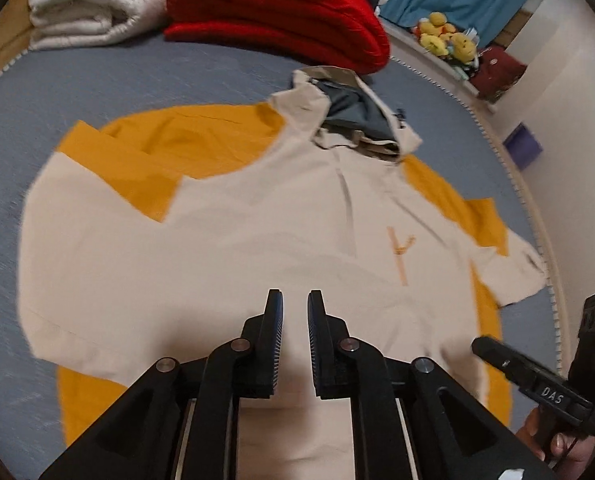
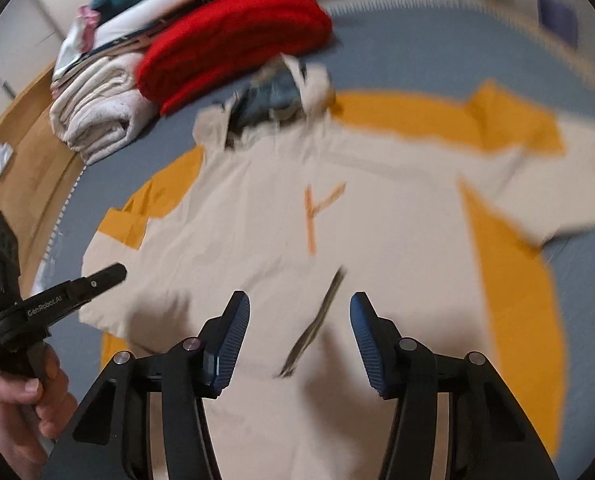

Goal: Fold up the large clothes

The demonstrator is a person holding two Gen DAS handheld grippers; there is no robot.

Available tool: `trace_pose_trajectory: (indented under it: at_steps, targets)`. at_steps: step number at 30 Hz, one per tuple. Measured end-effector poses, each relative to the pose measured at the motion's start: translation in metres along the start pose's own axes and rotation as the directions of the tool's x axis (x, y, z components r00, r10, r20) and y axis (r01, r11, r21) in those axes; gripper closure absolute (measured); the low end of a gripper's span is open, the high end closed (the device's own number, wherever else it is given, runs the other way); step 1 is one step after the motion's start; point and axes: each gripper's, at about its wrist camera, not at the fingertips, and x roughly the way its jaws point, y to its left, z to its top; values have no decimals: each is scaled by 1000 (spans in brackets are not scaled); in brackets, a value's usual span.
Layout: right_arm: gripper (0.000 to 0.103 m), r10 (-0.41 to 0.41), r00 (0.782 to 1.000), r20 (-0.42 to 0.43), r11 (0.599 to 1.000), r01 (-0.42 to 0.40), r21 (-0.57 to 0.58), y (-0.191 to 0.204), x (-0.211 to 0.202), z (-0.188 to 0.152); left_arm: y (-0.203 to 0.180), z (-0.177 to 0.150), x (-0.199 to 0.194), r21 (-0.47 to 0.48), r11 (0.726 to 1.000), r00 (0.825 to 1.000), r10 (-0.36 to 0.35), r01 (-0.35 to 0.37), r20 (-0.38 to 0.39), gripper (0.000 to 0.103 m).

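Observation:
A large cream and mustard-yellow hooded top (image 1: 233,248) lies spread face up on a blue-grey bed, hood toward the far side. It also fills the right wrist view (image 2: 281,216), blurred. My left gripper (image 1: 295,300) hovers over the top's lower middle, its jaws a small gap apart with nothing between them. My right gripper (image 2: 300,306) hovers over the top's lower part, jaws wide open and empty. The left gripper also shows at the left edge of the right wrist view (image 2: 57,296), and the right gripper shows at the right edge of the left wrist view (image 1: 537,380).
A folded red garment (image 1: 273,12) and folded white clothes (image 1: 93,4) lie stacked at the bed's far end, just beyond the hood (image 1: 353,116). The bed's edge (image 1: 513,168) runs along the right, with a wall and plush toys (image 1: 445,36) behind it.

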Motion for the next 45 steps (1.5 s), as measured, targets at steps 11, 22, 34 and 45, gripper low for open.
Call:
trace_pose_trajectory:
  at_steps: [11,22,34,45]
  targets:
    - [49,58,964,-261,993,-29,112,6,92,-36,25,14,-3,59,995,996,79,-81,37,92]
    - [97,13,1000,19,998,-14,63,4,41,24,72,38,-16,-64,988,984,145,-139,105,92]
    - [97,-273,958,86,943,249,221,-118,13,95,90,33,16,-114,984,990,134,-138,-40,92]
    - [83,-336,933,128,921,297,252,-132,-1,94,109,3,72,-118,966,948,195,-230,-250,91]
